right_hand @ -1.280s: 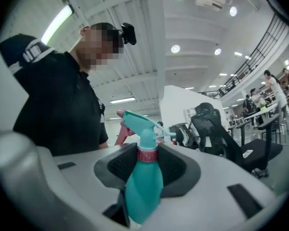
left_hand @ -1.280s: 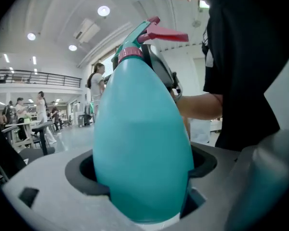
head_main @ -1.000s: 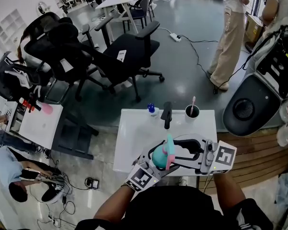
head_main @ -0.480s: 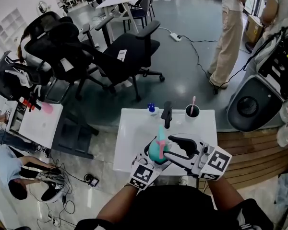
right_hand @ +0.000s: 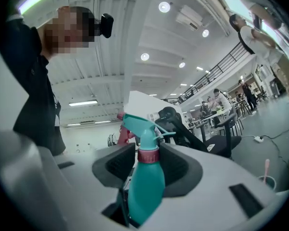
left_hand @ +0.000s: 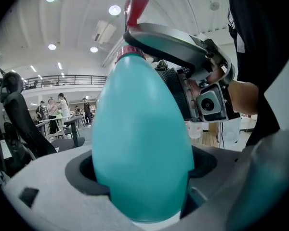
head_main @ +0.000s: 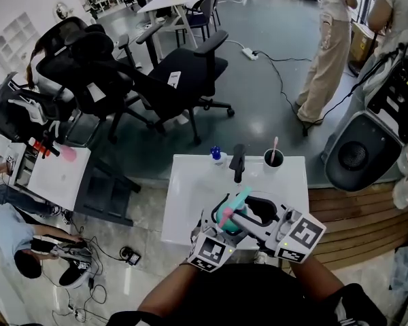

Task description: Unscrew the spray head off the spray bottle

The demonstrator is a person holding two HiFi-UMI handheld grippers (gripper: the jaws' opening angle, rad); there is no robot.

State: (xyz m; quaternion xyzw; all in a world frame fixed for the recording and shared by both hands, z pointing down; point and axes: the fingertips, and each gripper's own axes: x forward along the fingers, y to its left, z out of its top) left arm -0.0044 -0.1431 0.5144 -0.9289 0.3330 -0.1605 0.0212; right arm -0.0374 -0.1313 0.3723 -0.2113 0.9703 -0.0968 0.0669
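as the left gripper point(left_hand: 142, 177) clamps the spray bottle point(left_hand: 142, 129) over the table point(head_main: 190, 195) edge, the right gripper's point(right_hand: 147, 165) jaws have just been closing on its collar point(right_hand: 148, 155). a weak pinch could slip — nothing unscrews.

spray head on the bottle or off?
On. In the right gripper view the spray head sits on its pink collar at the teal bottle neck, no gap visible.

The spray bottle point(left_hand: 142, 143) had a teal, egg-shaped plastic body. It hung at the lower centre of the head view, its belly clamped between the jaws of the left hand-held gripper point(head_main: 217, 228). The teal spray head point(right_hand: 139, 124), with its pink trigger, was still seated on a pink collar point(right_hand: 148, 155) and leaned toward the upper right.
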